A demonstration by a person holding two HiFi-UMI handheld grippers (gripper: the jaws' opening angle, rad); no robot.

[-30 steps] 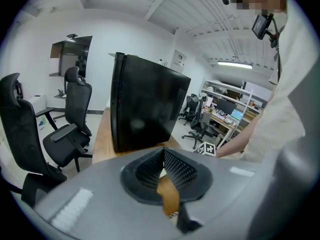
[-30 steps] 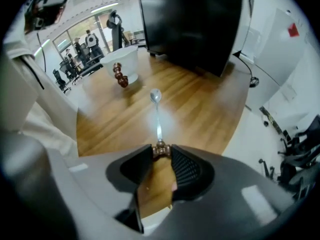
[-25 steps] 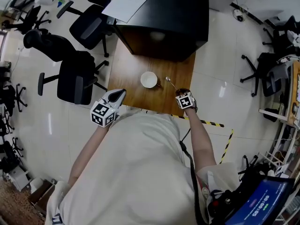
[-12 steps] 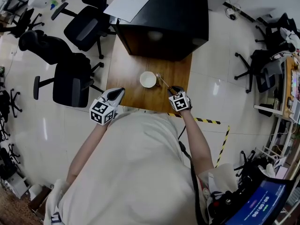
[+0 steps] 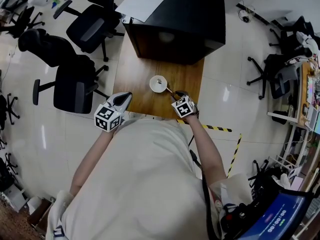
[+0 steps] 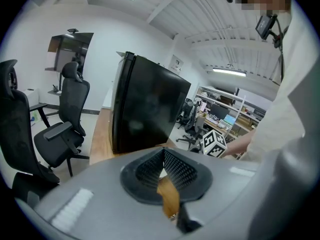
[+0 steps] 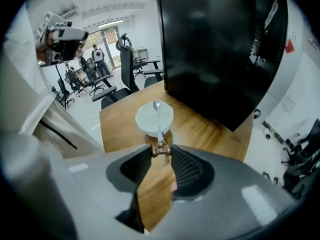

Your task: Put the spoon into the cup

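A white cup (image 5: 157, 85) (image 7: 145, 121) stands on the wooden table (image 5: 135, 76). My right gripper (image 5: 175, 95) (image 7: 161, 151) is shut on the handle end of a metal spoon (image 5: 165, 87) (image 7: 158, 115). It holds the spoon off the table, and the spoon's bowl is over the cup's mouth. My left gripper (image 5: 123, 100) (image 6: 162, 154) hovers at the table's near left edge, well left of the cup. Its jaws meet at the tips with nothing between them.
A tall black cabinet (image 5: 175, 14) (image 7: 215, 49) stands on the table's far end with a white sheet (image 5: 142, 1) on top. Black office chairs (image 5: 75, 86) stand left of the table. Yellow-black tape (image 5: 220, 129) marks the floor at the right.
My right gripper has lifted and moved left toward the cup with the spoon; the spoon's bowl now sits over the cup. The left gripper has stayed in place.
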